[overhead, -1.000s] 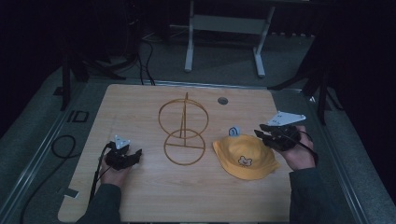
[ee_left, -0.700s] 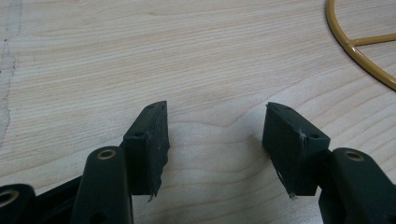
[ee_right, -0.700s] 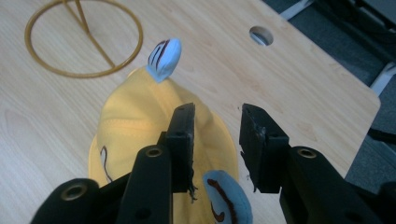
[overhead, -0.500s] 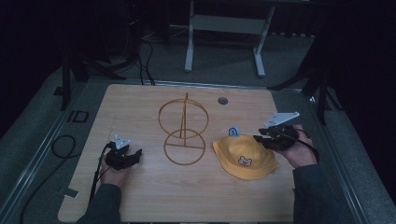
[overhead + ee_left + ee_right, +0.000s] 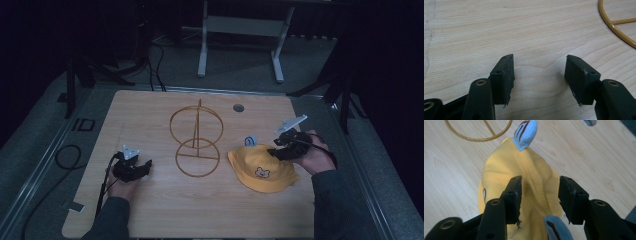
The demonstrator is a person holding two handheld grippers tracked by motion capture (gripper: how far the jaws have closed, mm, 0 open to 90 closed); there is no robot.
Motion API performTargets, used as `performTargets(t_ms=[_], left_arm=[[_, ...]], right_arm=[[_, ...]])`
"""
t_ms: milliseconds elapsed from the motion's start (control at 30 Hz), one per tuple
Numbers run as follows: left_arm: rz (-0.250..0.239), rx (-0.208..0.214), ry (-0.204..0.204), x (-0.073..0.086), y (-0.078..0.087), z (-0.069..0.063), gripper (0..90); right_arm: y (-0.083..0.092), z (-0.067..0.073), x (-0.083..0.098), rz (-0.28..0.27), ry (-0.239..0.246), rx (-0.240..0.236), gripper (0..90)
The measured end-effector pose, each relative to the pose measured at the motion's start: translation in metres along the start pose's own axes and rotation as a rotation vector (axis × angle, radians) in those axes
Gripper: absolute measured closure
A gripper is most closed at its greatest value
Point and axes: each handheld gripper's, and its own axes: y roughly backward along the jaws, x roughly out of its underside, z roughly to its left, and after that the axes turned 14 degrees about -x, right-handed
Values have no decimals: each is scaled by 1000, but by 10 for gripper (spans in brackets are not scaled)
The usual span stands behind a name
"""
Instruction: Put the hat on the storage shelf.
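You're working at a wooden table [image 5: 150, 120] w/ a gold wire stand [image 5: 196, 137] sitting near its middle: an upright ring on a post over a flat ring base. Taking that stand as the landmark, the yellow hat [image 5: 262, 170] is lying just to its right, nearly touching the base ring, w/ a small bear face on the side facing you and light blue ears [image 5: 250, 140] sticking up at its far edge. Your right gripper [image 5: 280, 148] is hovering at the hat's right edge, on the side away from the stand, w/ your right hand [image 5: 312, 156] wrapped around its body. In the right gripper view the right gripper [image 5: 540, 192] is sitting w/ jaws spread apart and the hat's yellow crown [image 5: 534, 182] lying between and below them; the pads are not pressing the fabric, so nothing's being grasped. One blue ear [image 5: 525, 133] is pointing up beyond the jaws, toward the stand's ring [image 5: 477, 132], and a second blue ear [image 5: 555, 228] is showing close in by the jaws. Your left gripper [image 5: 141, 167] is resting well to the left of the stand, low on the tabletop, w/ your left hand [image 5: 122, 182] behind it. In the left gripper view the left gripper [image 5: 539, 72] is also standing released, jaws wide w/ bare wood between them, and a curve of the stand's base ring [image 5: 616, 23] is showing at upper right.
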Motion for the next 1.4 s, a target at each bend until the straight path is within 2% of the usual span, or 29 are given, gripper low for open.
performTargets(t_ms=[167, 200, 333, 400, 600, 900, 1400], left_arm=[[1, 0, 0, 0, 0, 0, 413], [1, 0, 0, 0, 0, 0, 413], [0, 0, 1, 0, 0, 0, 412], [0, 1, 0, 0, 0, 0, 413], [0, 1, 0, 0, 0, 0, 413], [0, 1, 0, 0, 0, 0, 413], [0, 1, 0, 0, 0, 0, 412]], right_arm=[[-9, -3, -6, 72, -21, -55, 514], [-11, -4, -7, 88, -22, -54, 545], [-17, -5, -10, 146, -8, -76, 795], [-16, -5, -11, 146, -1, -80, 823], [-13, -2, -15, 170, 23, -90, 833], [-6, -2, -20, 186, 45, -79, 835], [11, -4, -29, 164, 71, -47, 836]])
